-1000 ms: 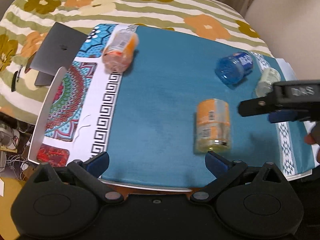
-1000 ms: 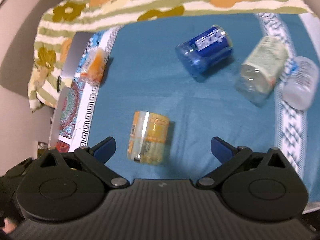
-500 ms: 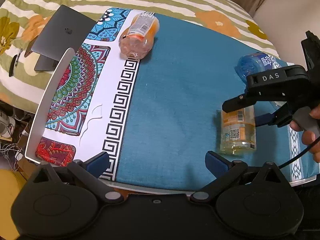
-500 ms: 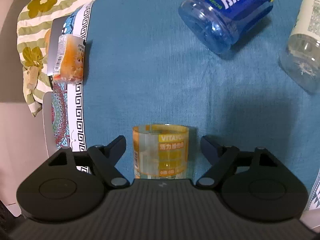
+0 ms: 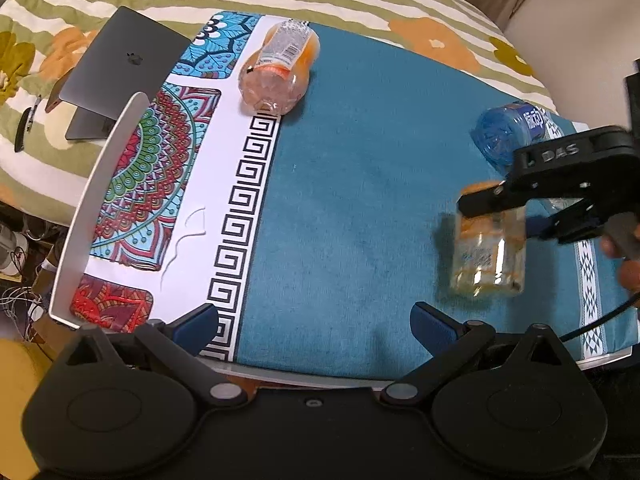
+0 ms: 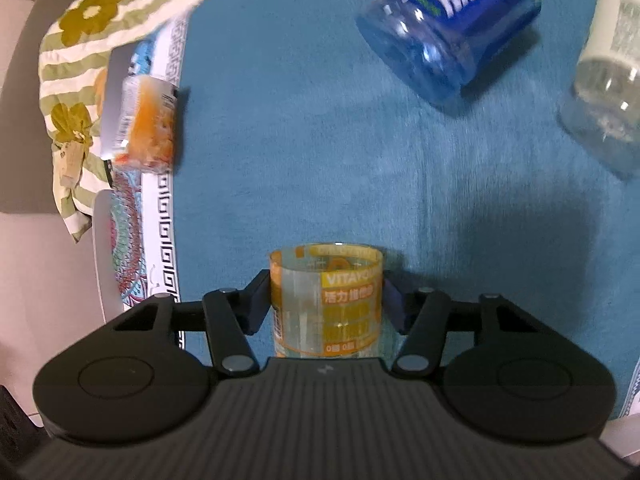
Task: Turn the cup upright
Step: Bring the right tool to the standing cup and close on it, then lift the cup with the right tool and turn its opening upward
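A clear cup with a yellow-orange label (image 6: 326,300) sits between the fingers of my right gripper (image 6: 326,300), which is shut on its sides. In the left wrist view the same cup (image 5: 488,248) is blurred, tilted and held just over the teal cloth (image 5: 360,200), with the right gripper (image 5: 516,208) clamped on its upper part. My left gripper (image 5: 316,324) is open and empty, near the table's front edge, left of the cup.
An orange cup (image 5: 280,68) lies on its side at the far left on the patterned mat. A blue cup (image 6: 448,32) and a clear white-labelled cup (image 6: 604,100) lie on their sides at the far right. A laptop (image 5: 120,76) rests on the bedspread.
My right gripper has closed on the yellow-orange cup, which lay on its side, and has begun to lift and tilt it. The left gripper has stayed open, shifting slightly.
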Demonstrator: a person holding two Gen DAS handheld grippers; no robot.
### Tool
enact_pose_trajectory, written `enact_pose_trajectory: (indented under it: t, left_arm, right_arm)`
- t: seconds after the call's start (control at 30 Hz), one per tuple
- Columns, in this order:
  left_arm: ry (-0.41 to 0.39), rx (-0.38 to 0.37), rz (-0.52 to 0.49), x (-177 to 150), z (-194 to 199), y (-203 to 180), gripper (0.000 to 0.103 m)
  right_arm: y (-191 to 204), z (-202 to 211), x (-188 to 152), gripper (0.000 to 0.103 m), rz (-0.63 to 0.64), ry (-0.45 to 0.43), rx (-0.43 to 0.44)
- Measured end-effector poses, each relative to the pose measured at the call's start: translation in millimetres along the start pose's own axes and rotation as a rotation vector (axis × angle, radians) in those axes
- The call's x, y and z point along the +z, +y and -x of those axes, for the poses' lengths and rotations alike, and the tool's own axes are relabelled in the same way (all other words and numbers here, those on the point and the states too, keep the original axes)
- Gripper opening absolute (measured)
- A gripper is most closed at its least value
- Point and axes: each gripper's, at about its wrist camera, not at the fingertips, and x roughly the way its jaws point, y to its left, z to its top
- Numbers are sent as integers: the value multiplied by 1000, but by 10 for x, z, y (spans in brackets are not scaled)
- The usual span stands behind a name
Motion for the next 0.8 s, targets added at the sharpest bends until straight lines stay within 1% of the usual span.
enact_pose_trajectory:
  t: [0.03, 0.1, 0.2, 0.27, 0.3, 0.47, 0.53, 0.6, 0.7, 0.8]
  left_arm:
    - [-4, 2, 2, -3, 20, 8, 103]
    - [-17, 6, 7, -19, 64, 32, 103]
    - [-24, 18, 18, -52, 118, 79, 103]
    - [-28, 24, 22, -90, 157, 113, 103]
    - [-32, 29, 22, -114, 176, 127, 103]
    - [-26, 59, 14, -251, 201, 177, 103]
    - [-20, 64, 13, -305, 193, 187, 103]
    - [-14, 70, 11, -353, 181, 189, 103]
    - [-7, 70, 13, -403, 163, 177, 103]
    - [-2, 66, 10, -430, 151, 150, 103]
  right_arm:
    - [41, 66, -19, 72, 21, -27, -4]
    - [167, 232, -86, 72, 95, -118, -32]
    - [369, 426, -331, 72, 235, -320, -115]
    - [423, 440, -537, 72, 286, -428, -130]
    - [433, 417, -632, 72, 302, -465, -133]
    - [435, 191, -1035, 72, 371, -630, -149]
    - [421, 90, -1140, 72, 406, -691, -174]
    - [403, 17, -1226, 72, 427, -746, -173]
    - [340, -47, -1369, 73, 465, -795, -183]
    - [337, -59, -1485, 73, 516, -812, -192]
